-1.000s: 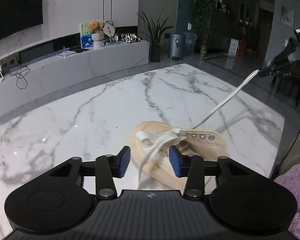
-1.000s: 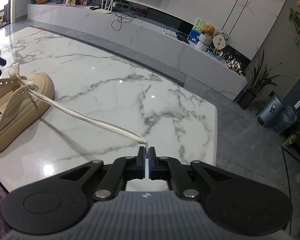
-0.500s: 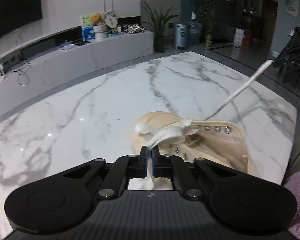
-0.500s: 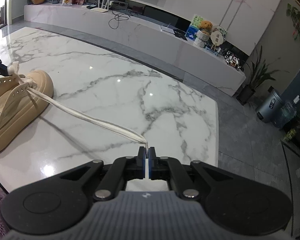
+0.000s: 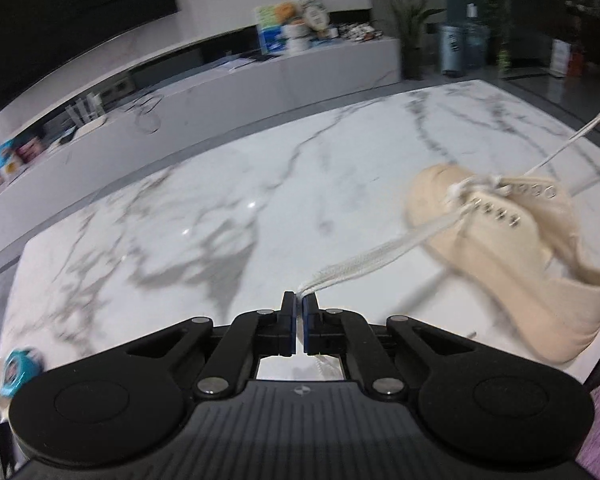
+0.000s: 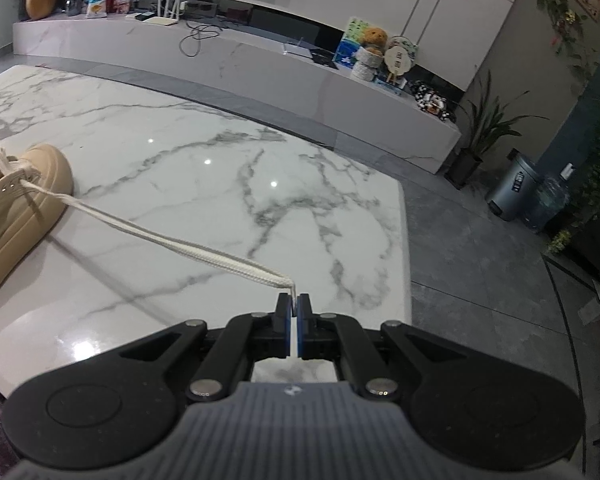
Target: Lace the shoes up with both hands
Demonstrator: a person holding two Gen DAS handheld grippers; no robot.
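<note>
A beige canvas shoe (image 5: 512, 248) lies on the white marble table (image 5: 220, 216), at the right in the left wrist view and at the far left edge as the shoe (image 6: 16, 200) in the right wrist view. My left gripper (image 5: 299, 300) is shut on one white lace end (image 5: 372, 256), which runs taut up to the eyelets. The other lace end (image 5: 572, 140) leaves that view at the upper right. My right gripper (image 6: 294, 302) is shut on that lace end (image 6: 180, 244), stretched tight from the shoe's toe-side eyelets.
A long white media bench (image 6: 260, 64) with a router, cables, boxes and a plush toy runs behind the table. The table's right edge (image 6: 406, 248) drops to grey floor with a bin (image 6: 512, 188) and plants. A teal object (image 5: 16, 368) sits at the left table corner.
My left gripper closed on the lace over the shoe, then pulled away to the left, drawing that lace out taut. The right gripper kept its grip and barely moved.
</note>
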